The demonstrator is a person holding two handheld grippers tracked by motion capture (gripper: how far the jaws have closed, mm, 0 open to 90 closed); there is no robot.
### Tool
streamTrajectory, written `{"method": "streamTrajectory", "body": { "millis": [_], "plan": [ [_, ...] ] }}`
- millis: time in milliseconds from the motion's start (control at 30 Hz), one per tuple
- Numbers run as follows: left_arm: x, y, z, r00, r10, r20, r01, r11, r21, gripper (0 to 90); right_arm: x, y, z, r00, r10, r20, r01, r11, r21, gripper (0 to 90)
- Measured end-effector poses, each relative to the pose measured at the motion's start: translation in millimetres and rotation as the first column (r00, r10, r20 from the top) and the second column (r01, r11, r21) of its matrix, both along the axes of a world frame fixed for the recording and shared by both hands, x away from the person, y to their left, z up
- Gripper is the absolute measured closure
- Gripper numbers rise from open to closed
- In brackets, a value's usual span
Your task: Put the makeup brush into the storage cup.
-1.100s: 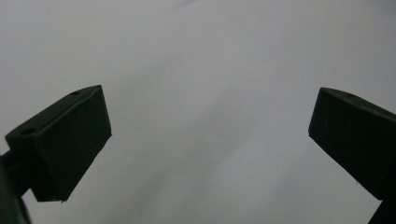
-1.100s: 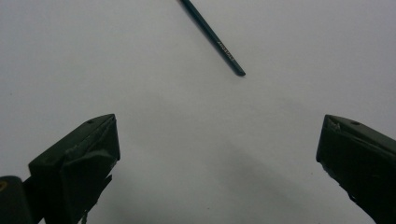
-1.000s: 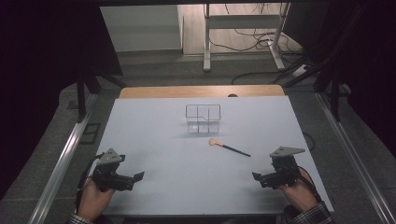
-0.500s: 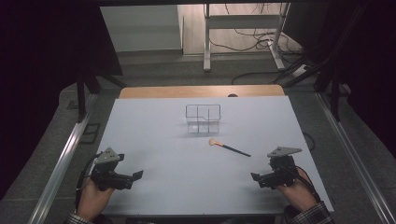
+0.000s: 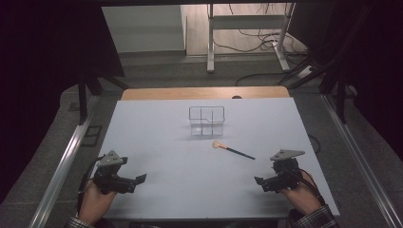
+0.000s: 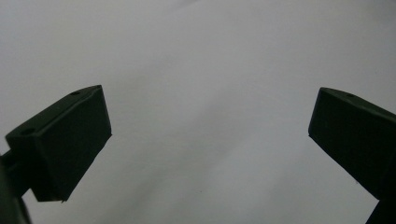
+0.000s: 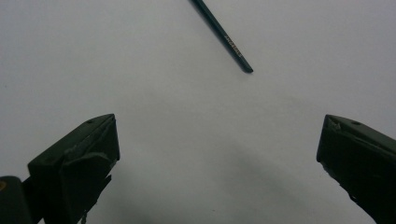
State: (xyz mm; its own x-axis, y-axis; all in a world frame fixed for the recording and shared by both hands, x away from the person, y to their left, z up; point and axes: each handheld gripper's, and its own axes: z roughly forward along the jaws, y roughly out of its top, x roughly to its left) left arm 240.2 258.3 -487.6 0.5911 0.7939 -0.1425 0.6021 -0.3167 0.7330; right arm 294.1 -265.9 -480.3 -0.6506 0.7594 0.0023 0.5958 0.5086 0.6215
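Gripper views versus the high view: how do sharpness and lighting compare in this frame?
High view: table evenly lit, surroundings dark, clear organizer casts a faint shadow, makeup brush fairly sharp. Left gripper view: soft, its fingers blurred at the edges over dim grey surface. Right gripper view: brush handle reasonably crisp, near fingers softer, with shade between them.

Right gripper [image 5: 260,182]: you're facing open table [image 5: 157,137]; brush [image 5: 233,150] is lying just ahead.
Left gripper [image 5: 141,178]: you're facing bare table.
Centre: clear rack [image 5: 206,120] is standing beyond the brush.
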Motion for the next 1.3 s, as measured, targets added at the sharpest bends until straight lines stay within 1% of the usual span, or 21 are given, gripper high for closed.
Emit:
{"method": "streamTrajectory", "body": {
  "millis": [133, 267, 300, 400, 467, 533, 600, 933, 967, 1167, 1300],
  "plan": [
    [0.0, -0.1, 0.3, 1.0, -0.004, 0.002, 0.004, 1.0, 0.006, 0.0, 1.0, 1.1, 3.4, 0.9998, -0.007, 0.016, 0.007, 1.0, 0.009, 0.0],
    [0.3, -0.4, -0.1, 1.0, -0.002, -0.001, 0.002, 1.0, 0.005, 0.0, 2.1, 2.5, 6.3, 0.9999, -0.009, 0.015, 0.009, 1.0, 0.013, 0.0],
    [0.3, -1.1, -0.2, 1.0, -0.002, -0.001, 0.002, 1.0, 0.007, 0.0, 3.0, 3.5, 8.0, 0.9997, -0.007, 0.024, 0.007, 1.0, 0.011, 0.0],
    [0.6, -1.4, -0.4, 1.0, -0.006, 0.001, 0.006, 0.9999, 0.011, 0.0, 3.4, 4.7, 9.2, 0.9996, -0.007, 0.027, 0.007, 1.0, 0.011, 0.0],
    [0.7, -1.7, -0.7, 0.9999, -0.01, 0.002, 0.01, 0.9998, 0.019, 0.0, 3.6, 5.3, 9.5, 0.9996, -0.003, 0.028, 0.003, 1.0, 0.0, 0.0],
    [0.6, -1.9, -0.7, 0.9999, -0.011, 0.004, 0.011, 0.9998, 0.017, 0.0, 3.8, 6.1, 9.2, 0.9998, 0.001, 0.022, -0.001, 1.0, -0.004, 0.0],
    [0.4, -1.7, -0.3, 0.9999, -0.01, 0.003, 0.01, 0.9999, 0.005, 0.0, 4.6, 7.0, 9.5, 0.9997, 0.0, 0.023, 0.0, 1.0, -0.012, 0.0],
    [0.8, -1.8, -0.3, 0.9999, -0.015, -0.007, 0.015, 0.9997, -0.021, 0.0, 10.0, 9.1, 14.3, 0.9995, -0.013, 0.028, 0.013, 1.0, -0.002, 0.0],
    [0.9, -1.8, -0.2, 0.9998, -0.016, -0.011, 0.015, 0.9995, -0.029, 0.0, 11.6, 9.4, 15.9, 0.9994, -0.012, 0.032, 0.012, 1.0, -0.001, 0.0],
    [0.8, -2.2, 0.0, 0.9997, -0.017, -0.015, 0.016, 0.9992, -0.038, 0.0, 15.6, 9.8, 17.7, 0.9993, -0.013, 0.035, 0.013, 1.0, 0.003, 0.0],
    [0.5, -2.0, 0.0, 0.9998, -0.018, -0.013, 0.017, 0.9993, -0.033, 0.0, 18.4, 9.7, 19.3, 0.9995, -0.008, 0.032, 0.008, 1.0, -0.003, 0.0]
  ]
}}
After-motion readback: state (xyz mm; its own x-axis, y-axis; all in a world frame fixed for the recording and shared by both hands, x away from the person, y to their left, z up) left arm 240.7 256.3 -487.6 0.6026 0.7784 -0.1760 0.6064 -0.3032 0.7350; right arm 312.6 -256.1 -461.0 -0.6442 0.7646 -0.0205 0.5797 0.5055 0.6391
